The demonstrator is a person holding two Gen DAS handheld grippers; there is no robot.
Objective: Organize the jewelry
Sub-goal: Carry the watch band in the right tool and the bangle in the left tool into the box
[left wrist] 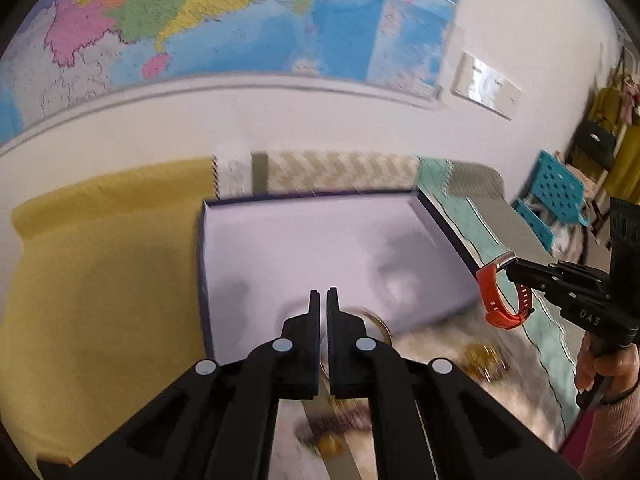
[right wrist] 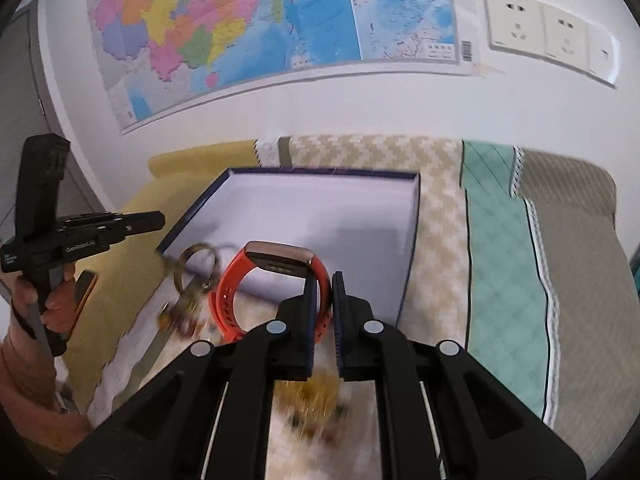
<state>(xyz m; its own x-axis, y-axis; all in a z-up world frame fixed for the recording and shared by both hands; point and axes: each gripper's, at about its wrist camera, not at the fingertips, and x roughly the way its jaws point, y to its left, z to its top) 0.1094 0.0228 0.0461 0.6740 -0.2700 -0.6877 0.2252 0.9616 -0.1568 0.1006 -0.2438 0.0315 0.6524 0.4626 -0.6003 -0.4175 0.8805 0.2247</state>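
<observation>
My right tongs (right wrist: 323,280) are pinched on the orange watch (right wrist: 276,276), a rubbery band with little holes and a flat shiny face, and the watch hangs in the air just in front of the box. My left tongs (left wrist: 323,300) are nearly shut, with only a thin gap, and a thin silver ring (left wrist: 378,326) sits between and under the tips; the picture is too blurry to tell if they are really holding it. From the right tongs, that ring (right wrist: 198,266) looks round and hangs near the box's near left corner, with a blurry bunch of small beads below it. The box (right wrist: 320,216) is flat and square, pale and smooth inside, with a dark blue rim. It lies on a soft blanket (right wrist: 504,248) made of yellow, zigzag, green and grey patches. Only the left view shows my right hand (left wrist: 604,372) wrapped round the black handle, and a blue plastic stool (left wrist: 556,196) far back. Only the right view shows my left hand (right wrist: 52,300) gripping its handle, and white wall plugs (right wrist: 548,32) beside the big bright map (right wrist: 264,28).
</observation>
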